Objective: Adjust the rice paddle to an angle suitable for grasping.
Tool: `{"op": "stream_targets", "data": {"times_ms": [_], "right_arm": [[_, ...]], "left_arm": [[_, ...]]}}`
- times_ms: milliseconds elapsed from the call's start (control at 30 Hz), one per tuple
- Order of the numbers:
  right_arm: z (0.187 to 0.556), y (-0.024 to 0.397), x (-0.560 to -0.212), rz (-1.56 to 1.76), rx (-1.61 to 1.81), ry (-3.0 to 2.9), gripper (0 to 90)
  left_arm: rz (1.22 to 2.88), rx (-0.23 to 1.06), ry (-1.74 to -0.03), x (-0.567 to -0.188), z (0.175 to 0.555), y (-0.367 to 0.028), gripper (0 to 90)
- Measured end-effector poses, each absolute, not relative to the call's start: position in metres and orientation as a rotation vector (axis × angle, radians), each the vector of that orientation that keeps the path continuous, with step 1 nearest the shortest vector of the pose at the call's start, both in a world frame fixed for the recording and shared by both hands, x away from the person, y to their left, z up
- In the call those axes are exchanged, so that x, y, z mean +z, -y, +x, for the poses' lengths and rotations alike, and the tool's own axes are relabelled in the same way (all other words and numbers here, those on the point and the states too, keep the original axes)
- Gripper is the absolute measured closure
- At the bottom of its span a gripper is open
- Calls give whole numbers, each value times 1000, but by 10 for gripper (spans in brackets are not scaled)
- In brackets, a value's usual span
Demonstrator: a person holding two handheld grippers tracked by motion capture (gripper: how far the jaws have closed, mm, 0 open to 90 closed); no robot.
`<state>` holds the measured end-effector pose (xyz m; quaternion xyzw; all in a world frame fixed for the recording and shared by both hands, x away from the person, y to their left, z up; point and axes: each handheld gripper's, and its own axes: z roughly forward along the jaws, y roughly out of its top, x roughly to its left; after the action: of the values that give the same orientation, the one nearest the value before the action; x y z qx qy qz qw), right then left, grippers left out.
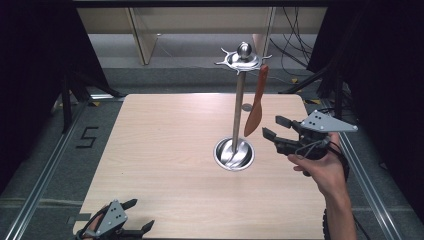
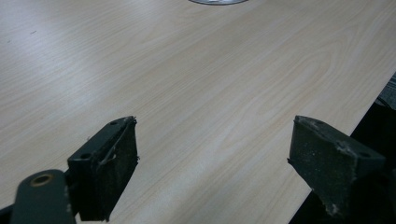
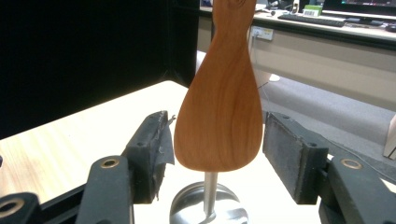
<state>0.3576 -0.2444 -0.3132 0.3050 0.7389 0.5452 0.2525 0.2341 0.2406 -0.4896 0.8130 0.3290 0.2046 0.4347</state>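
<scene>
One wooden spatula [image 3: 219,93] hung blade-down from a hook on the metal stand [image 1: 238,107], at the stand's right side, clear of the table [image 1: 165,150]. Right gripper [image 3: 215,154] was spread, jaws flanking the blade; in the right gripper view neither pad seemed to press on it. Left gripper [image 1: 131,222] rested at the near table edge, also spread, nothing between its jaws.

Handling guess: light, stiff, smooth wood, not fragile; free-hanging, so likely to swing if nudged. Best grip looked like across the flat blade, low down.

Count: one spatula, one stand, one round base [image 1: 234,154], two grippers.
</scene>
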Motion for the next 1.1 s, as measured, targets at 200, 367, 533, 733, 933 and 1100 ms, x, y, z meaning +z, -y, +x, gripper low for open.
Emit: {"op": "stream_targets", "data": {"times_ms": [200,367,533,733,933,1100], "right_arm": [[353,246,-319,862,1465,-2012,403],[352,248,-330,875,1438,-2034,398],[352,249,-341,884,1413,-2059,395],[350,253,-358,942,1397,-2083,394],[350,254,-371,936,1374,-2104,393],[350,257,-378,947,1355,-2137,389]], "left_arm": [[2021,507,-825,-489,234,-241,148],[2018,504,-822,-489,234,-240,148],[2004,482,-854,-489,233,-238,148],[2027,498,-813,-489,234,-238,148],[2007,489,-824,-490,235,-236,148],[1979,467,-865,-491,234,-235,148]]}}
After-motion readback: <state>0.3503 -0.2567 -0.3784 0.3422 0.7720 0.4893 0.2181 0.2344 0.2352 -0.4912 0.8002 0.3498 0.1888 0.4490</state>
